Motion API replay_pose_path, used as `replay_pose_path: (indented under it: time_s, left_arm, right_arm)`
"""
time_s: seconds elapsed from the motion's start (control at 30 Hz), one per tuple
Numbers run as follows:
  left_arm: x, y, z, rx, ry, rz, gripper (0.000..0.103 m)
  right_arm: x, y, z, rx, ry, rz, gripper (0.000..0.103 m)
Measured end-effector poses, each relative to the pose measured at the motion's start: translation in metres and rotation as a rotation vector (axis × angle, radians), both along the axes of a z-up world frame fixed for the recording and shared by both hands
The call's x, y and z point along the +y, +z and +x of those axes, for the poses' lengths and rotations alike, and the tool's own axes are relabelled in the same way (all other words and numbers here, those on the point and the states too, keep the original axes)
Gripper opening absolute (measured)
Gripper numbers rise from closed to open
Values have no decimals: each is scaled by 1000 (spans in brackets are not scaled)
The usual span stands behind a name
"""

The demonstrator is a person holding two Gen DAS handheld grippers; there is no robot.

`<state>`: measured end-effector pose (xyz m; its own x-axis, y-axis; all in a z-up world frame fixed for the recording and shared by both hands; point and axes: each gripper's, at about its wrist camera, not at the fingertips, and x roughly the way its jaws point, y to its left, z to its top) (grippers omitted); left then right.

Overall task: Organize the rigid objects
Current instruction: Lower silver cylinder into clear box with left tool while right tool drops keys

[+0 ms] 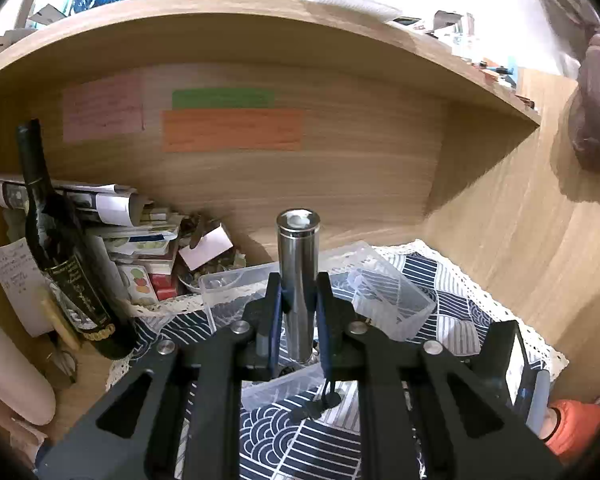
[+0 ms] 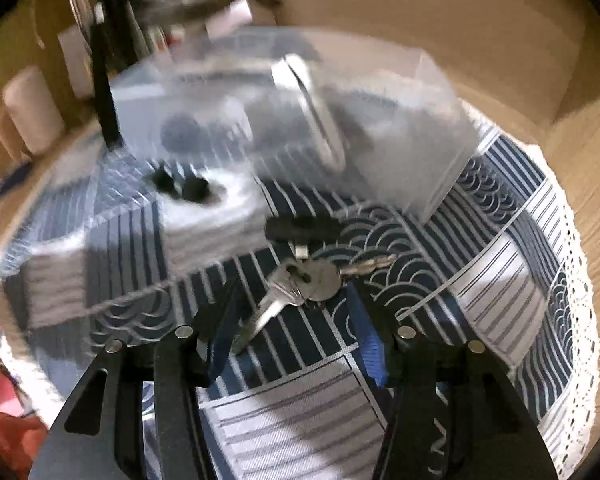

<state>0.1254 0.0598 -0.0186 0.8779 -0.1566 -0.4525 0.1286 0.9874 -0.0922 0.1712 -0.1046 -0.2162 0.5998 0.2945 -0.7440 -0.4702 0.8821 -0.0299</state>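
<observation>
Left wrist view: left gripper (image 1: pixel 299 300) has its jaws closed on a steel cylinder (image 1: pixel 298 280), held upright above clear plastic bins (image 1: pixel 384 292), probably for dropping in. Wine bottle (image 1: pixel 60 248) leans far left against stacked papers. Patterned cloth (image 1: pixel 460 312) covers the counter inside a wooden alcove; coloured notes on the back wall.

Right wrist view: right gripper (image 2: pixel 296 344) has jaws spread wide, holding nothing, straddling a bunch of keys (image 2: pixel 304 280) on the cloth, likely the next pick. Blurred clear bins lie beyond.
</observation>
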Motion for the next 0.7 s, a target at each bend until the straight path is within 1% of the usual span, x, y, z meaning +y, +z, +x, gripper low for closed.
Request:
replay_pose_path:
  time_s: [0.03,0.07,0.1,0.13,0.27,0.37,0.5,0.57,0.6,0.7]
  left_arm:
    - [1,1,2,0,6,0,15]
    - [2,2,5,-1,10,0,15]
    - [3,3,7,-5,17,3,15]
    - [3,5,10,-11,26,7,15]
    - [8,9,20,-26,59,19,15]
    - [11,5,32,-14,84,35,15]
    - [14,-10,53,41,100,52,15]
    - [15,-22,64,86,101,60,15]
    - [15,-28,70,112,100,65,15]
    - [15,-43,83,155,100,83,15]
  right_arm:
    - [1,1,2,7,1,-1,49]
    - [0,3,3,9,0,10,43]
    - [-1,3,4,10,2,16,28]
    - [-3,5,5,18,3,26,25]
    - [-6,8,1,-4,-7,29,25]
    - [-11,14,-8,-35,-12,40,25]
    - [-20,36,-22,-95,-22,69,25]
    - [-25,51,-28,-132,-21,84,25]
    - [-28,57,-29,-147,-22,91,25]
    - [-33,80,-30,-193,-22,126,25]
